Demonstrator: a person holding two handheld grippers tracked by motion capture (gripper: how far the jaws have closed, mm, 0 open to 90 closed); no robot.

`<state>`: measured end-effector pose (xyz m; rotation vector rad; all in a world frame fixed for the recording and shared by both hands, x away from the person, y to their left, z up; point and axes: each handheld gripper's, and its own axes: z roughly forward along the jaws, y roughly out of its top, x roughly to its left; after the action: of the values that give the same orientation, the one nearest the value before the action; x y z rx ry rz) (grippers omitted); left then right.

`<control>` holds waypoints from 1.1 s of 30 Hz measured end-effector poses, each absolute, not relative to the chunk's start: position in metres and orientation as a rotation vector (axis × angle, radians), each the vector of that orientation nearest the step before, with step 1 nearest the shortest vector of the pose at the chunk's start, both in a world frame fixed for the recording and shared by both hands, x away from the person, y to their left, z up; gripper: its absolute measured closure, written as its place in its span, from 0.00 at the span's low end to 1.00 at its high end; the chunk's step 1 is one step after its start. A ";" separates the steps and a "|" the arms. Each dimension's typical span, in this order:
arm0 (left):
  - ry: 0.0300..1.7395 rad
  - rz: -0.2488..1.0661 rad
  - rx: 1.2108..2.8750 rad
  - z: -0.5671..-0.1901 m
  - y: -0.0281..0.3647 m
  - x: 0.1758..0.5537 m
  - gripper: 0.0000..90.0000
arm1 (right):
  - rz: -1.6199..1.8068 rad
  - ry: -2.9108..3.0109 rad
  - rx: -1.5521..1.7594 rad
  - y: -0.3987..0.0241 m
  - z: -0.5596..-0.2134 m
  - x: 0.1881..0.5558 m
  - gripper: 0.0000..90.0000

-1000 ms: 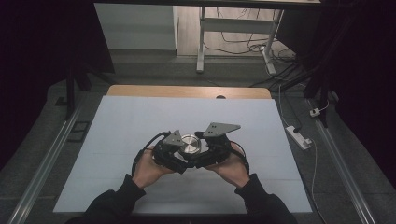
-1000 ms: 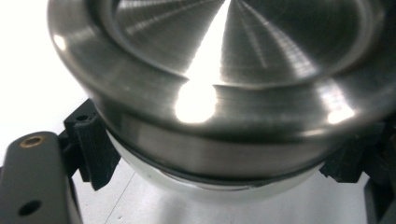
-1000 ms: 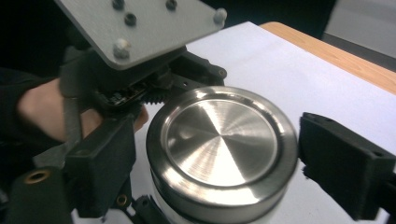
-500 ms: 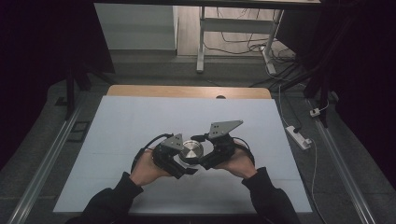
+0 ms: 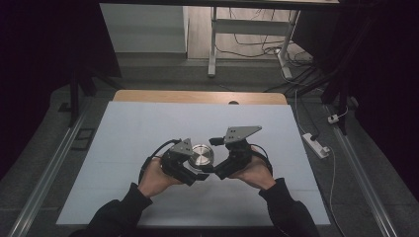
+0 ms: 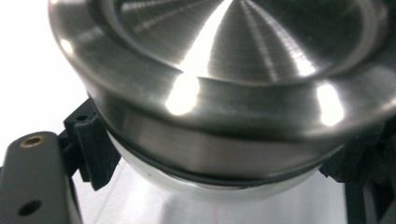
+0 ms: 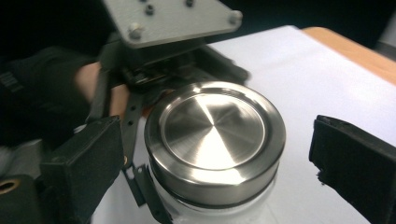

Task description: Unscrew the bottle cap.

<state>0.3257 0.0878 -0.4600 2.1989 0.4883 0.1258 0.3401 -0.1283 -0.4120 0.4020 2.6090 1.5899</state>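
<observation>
Clamping the glass jar (image 6: 205, 186) just under its steel lid (image 5: 201, 156), the left gripper (image 5: 190, 168) holds firm; the right gripper (image 7: 215, 154), jaws just spread wide, flanks the lid untouched.

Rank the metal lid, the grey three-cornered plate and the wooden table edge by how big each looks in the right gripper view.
1. Metal lid, largest; it sits nearest the camera, which inflates it.
2. Grey three-cornered plate on the left hand-held gripper, cut off by the top of the frame.
3. Wooden table edge, a thin strip, far off.
</observation>
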 end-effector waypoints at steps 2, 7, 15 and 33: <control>0.524 0.149 2.202 -0.460 0.088 0.326 0.17 | 1.534 2.567 0.474 -0.123 -0.413 0.337 0.06; 0.555 0.161 2.205 -0.461 0.086 0.325 0.17 | 1.498 2.502 0.561 -0.109 -0.422 0.332 0.12; 0.497 0.115 2.210 -0.460 0.085 0.325 0.17 | 1.520 2.518 0.504 -0.110 -0.423 0.331 0.20; 0.407 0.090 2.251 -0.464 0.083 0.325 0.17 | 1.573 2.621 0.399 -0.119 -0.419 0.340 0.21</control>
<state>0.3254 0.0833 -0.4640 2.2515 0.4074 0.0901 0.3395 -0.1188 -0.4190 0.3993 2.6208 1.5727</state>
